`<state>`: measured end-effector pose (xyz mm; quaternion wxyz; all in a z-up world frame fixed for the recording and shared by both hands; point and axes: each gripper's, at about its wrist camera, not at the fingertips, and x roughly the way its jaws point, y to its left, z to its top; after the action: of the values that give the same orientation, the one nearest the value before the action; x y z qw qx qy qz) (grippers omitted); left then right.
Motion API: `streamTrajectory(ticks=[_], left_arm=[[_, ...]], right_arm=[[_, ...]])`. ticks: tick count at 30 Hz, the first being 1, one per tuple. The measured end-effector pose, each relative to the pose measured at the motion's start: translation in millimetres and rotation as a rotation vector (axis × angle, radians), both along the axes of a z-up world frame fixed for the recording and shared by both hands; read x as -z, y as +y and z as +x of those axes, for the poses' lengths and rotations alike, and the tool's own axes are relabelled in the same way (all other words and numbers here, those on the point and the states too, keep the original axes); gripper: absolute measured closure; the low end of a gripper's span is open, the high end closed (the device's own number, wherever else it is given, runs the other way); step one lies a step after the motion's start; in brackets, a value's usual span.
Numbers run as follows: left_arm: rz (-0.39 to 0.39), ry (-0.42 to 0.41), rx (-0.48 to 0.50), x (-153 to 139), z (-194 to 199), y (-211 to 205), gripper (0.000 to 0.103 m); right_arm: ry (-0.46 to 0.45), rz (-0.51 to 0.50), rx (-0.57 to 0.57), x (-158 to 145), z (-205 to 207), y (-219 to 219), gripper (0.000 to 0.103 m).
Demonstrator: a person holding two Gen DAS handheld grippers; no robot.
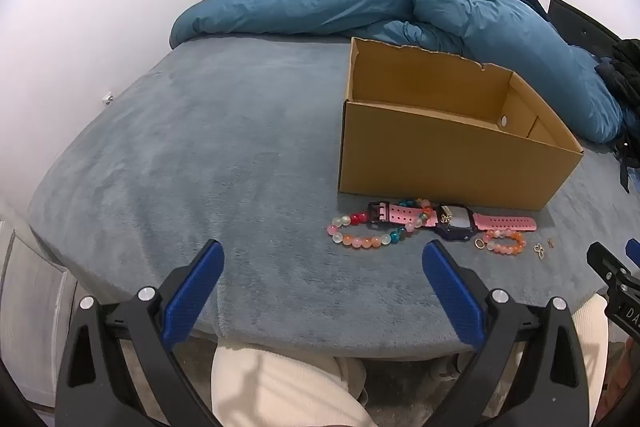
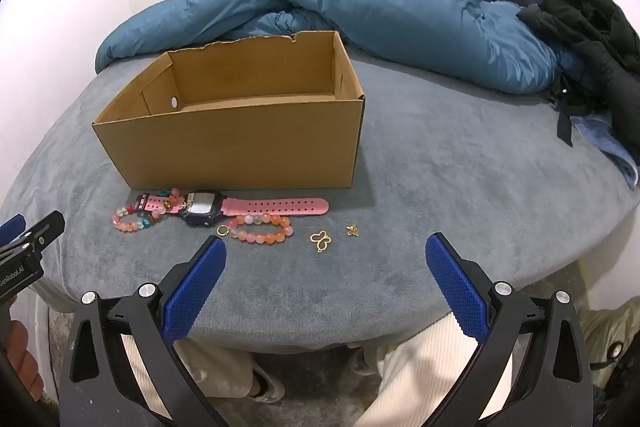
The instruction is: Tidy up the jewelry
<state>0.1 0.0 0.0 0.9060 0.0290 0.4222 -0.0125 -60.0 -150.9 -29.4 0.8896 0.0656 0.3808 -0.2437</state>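
Observation:
An open cardboard box [image 1: 448, 163] [image 2: 240, 143] stands on the grey bed cover. In front of it lie a pink-strapped watch [image 1: 452, 221] [image 2: 240, 207], a multicolour bead bracelet [image 1: 360, 239] [image 2: 132, 223], an orange-pink bead bracelet [image 1: 504, 245] [image 2: 264, 233], a gold ring [image 1: 479, 244] [image 2: 221, 230], a gold butterfly charm [image 2: 321, 241] [image 1: 540, 251] and a small gold charm [image 2: 352, 229]. My left gripper [image 1: 323, 255] is open and empty, left of the jewelry near the bed's front edge. My right gripper [image 2: 326, 251] is open and empty, just in front of the butterfly charm.
A blue duvet [image 2: 380, 7] is bunched along the back of the bed. Black clothing [image 2: 592, 39] lies at the right. The grey bed cover [image 1: 200, 147] spreads left of the box. The person's legs in white trousers [image 2: 420, 367] stand at the bed's front edge.

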Motion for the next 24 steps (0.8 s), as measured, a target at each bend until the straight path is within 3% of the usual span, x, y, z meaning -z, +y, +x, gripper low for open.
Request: streamTrajectory(ticks=[24], left_arm=[[0.001,0.000,0.000,0.1,0.0,-0.1,0.006]], right_arm=[[-0.002,-0.005,0.001,3.0,-0.8,-1.5,0.007]])
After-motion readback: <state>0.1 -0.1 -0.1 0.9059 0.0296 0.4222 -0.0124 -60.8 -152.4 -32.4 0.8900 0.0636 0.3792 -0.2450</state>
